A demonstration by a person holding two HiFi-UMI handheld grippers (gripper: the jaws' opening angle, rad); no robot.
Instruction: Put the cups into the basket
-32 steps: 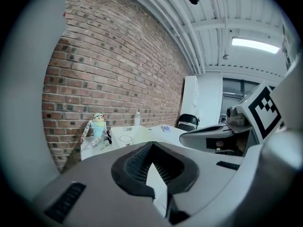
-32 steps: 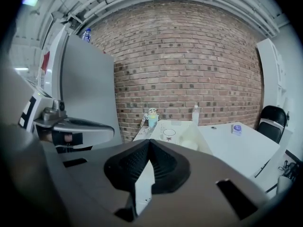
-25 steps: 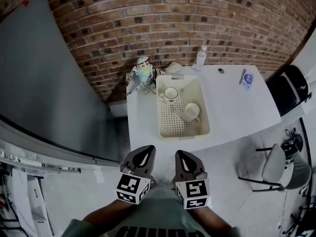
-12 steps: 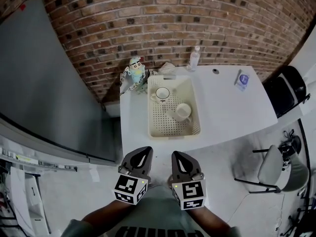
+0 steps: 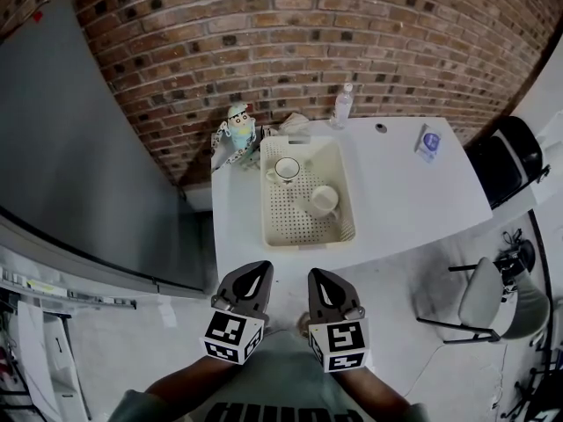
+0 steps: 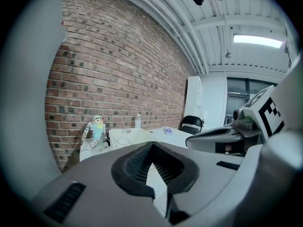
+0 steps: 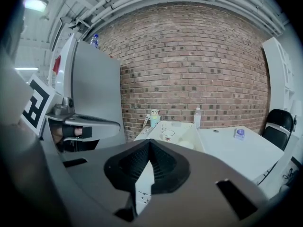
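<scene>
Far cup [image 5: 286, 170], near cup [image 5: 323, 200] — both in basket [image 5: 303, 237]; likely ceramic: rigid, light, slick, breakable; grip at rim. Left gripper [image 5: 260, 269], right gripper [image 5: 317, 278] — jaws closed, empty.

Two cups [image 5: 287, 170] sit in basket [image 5: 295, 225] on table [image 5: 405, 192].

At the frame's lower middle, the left tool [image 5: 262, 267] and right tool [image 5: 317, 275] are showing grey shells and black ribbed pads [image 6: 136, 162]. Each is carrying a white cube [image 5: 233, 336] with black square markers. The person is wearing a grey-green top [image 5: 264, 383] with dark lettering.
</scene>
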